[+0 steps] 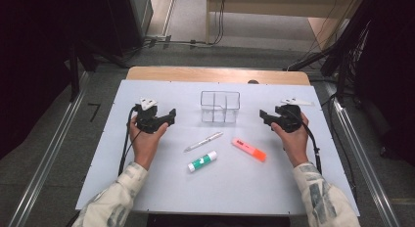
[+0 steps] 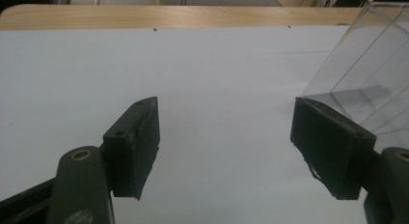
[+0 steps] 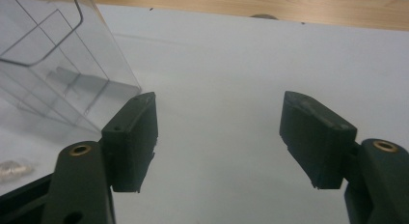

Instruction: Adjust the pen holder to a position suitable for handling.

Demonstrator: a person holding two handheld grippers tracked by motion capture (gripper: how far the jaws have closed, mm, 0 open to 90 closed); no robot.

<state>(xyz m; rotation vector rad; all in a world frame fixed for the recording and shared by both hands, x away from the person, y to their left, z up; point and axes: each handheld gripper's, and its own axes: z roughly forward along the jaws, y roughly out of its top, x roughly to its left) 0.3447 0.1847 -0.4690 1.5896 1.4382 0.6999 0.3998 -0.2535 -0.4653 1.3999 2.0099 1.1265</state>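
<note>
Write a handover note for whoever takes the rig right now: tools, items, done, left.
Left tool: open, holding nothing, left of the clear organizer.
Right tool: open, holding nothing, right of the organizer.
Items: pen, glue stick and orange highlighter lie loose on the white mat, on the person's side of the organizer.
Done: nothing placed; the organizer's compartments look empty.
Left: likely all three items still need to go into the organizer.

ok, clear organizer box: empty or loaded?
Empty. The clear organizer box stands upright with bare compartments; pen, glue stick and highlighter lie outside on the table.
</note>
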